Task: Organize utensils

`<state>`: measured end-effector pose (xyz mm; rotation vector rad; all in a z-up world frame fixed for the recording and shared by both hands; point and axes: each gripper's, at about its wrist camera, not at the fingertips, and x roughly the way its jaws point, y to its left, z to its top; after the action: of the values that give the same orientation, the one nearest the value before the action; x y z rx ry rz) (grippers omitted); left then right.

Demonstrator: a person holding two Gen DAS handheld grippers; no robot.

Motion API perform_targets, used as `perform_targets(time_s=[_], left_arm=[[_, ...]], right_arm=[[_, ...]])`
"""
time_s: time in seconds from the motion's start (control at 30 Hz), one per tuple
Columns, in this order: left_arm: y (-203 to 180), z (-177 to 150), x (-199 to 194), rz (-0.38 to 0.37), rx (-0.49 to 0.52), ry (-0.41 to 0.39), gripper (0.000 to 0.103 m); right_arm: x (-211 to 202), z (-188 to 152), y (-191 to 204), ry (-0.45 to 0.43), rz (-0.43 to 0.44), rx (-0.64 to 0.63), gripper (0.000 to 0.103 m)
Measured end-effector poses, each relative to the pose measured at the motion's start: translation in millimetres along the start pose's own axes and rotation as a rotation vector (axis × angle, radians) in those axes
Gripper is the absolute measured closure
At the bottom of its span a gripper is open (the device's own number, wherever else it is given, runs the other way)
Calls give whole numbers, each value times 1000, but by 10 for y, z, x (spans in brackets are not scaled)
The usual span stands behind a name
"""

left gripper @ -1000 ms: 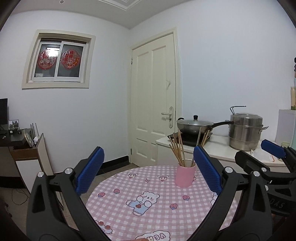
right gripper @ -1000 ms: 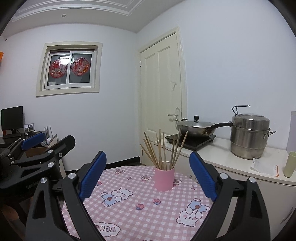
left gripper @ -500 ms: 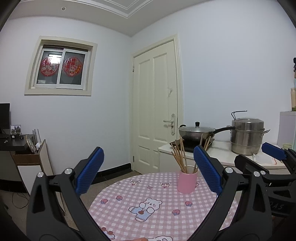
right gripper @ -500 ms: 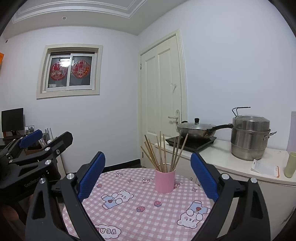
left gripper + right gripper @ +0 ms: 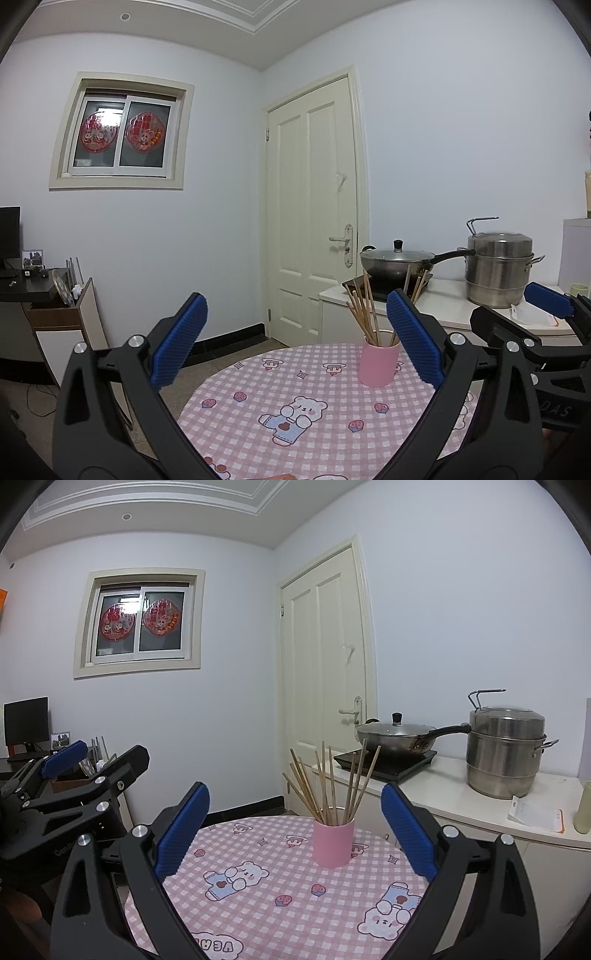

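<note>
Both my grippers are empty with jaws spread wide: the left gripper (image 5: pixel 295 343) and right gripper (image 5: pixel 295 830) hover above the near side of the round table (image 5: pixel 280 919). The one pink cup (image 5: pixel 333 842) stands upright ahead of them, toward the table's far edge; in the right wrist view it sits almost centred between the pads, while in the left view it lies off toward the right finger, so I judge the right gripper better lined up. The chopsticks (image 5: pixel 325 782) stand roughly vertical in the cup, fanned outward at the top; I count about nine. No loose utensils show on the cloth.
</note>
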<state>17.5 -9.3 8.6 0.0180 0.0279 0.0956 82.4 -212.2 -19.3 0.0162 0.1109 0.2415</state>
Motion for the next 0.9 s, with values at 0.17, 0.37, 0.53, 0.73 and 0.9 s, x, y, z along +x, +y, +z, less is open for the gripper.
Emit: perform_targets(time_s=[0.17,0.37,0.53,0.73,0.9], left_arm=[[-12,0,16,2,6,0,7],[-5,2,36,3,10,2,7],[-15,5,47,4,12,4,7],[-14,6,59,9,19,5,7],[-14,4,59,8,18,5,7]], right_arm=[[18,1,1,5,2,6,12],[39,4,-17,9,5,9,12],[50,2,-19,11,8,10,12],[71,-5,-31,17,9,13,12],[71,-4,-30,17,9,13,12]])
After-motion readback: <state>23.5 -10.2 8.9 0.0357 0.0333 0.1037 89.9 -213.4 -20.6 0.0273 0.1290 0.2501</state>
